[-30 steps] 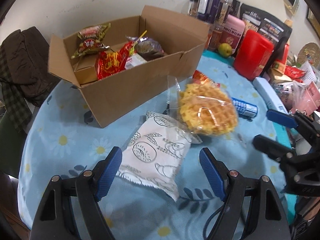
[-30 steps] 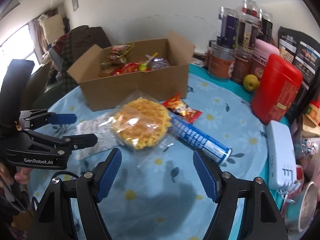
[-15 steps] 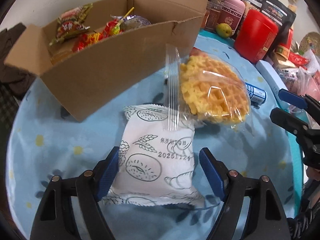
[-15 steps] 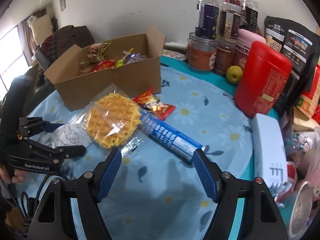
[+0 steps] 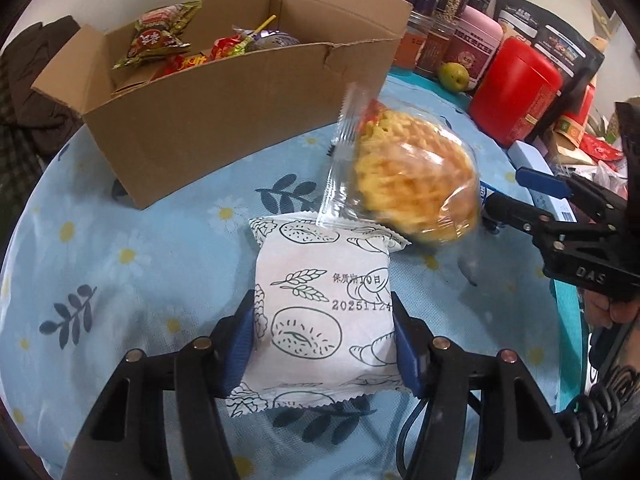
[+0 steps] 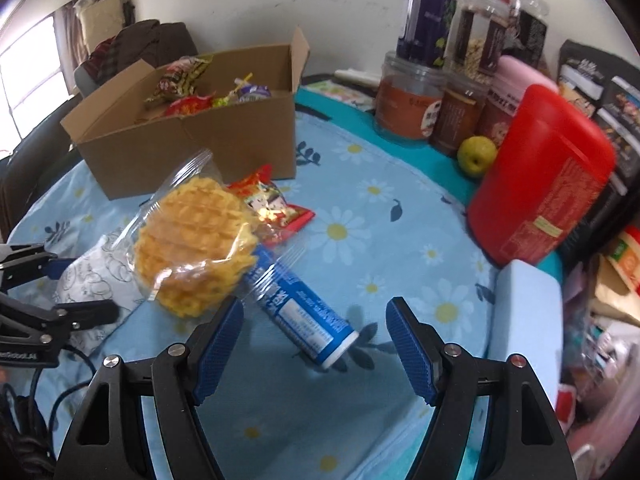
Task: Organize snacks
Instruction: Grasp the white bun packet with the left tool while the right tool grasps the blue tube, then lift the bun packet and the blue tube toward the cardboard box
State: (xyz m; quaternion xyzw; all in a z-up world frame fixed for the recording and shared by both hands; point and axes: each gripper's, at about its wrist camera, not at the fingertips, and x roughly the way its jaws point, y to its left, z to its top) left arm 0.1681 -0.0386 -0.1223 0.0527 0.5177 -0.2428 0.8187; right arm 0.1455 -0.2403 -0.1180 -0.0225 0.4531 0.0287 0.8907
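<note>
A white bread packet [image 5: 320, 280] with line drawings lies on the blue flowered cloth. My left gripper [image 5: 320, 332] is closing around it, and both blue pads touch and pinch its sides. A clear-wrapped waffle [image 5: 412, 184] rests on the packet's far end. In the right wrist view the waffle [image 6: 196, 240] overlaps a blue tube [image 6: 300, 304] and a red snack packet [image 6: 272, 204]. My right gripper [image 6: 316, 336] stands open just above the tube's near end, touching nothing. An open cardboard box [image 5: 224, 120] behind holds several snack packets.
A red canister [image 6: 540, 192], a green fruit [image 6: 476, 156] and stacked jars [image 6: 412, 100] line the back right. A pale blue box [image 6: 524, 320] lies at the right edge. Dark clothes hang on a chair behind the cardboard box [image 6: 192, 148].
My left gripper came down over the white packet and its jaws narrowed onto the packet's sides. My right gripper shifted right, from the waffle to over the blue tube, still open.
</note>
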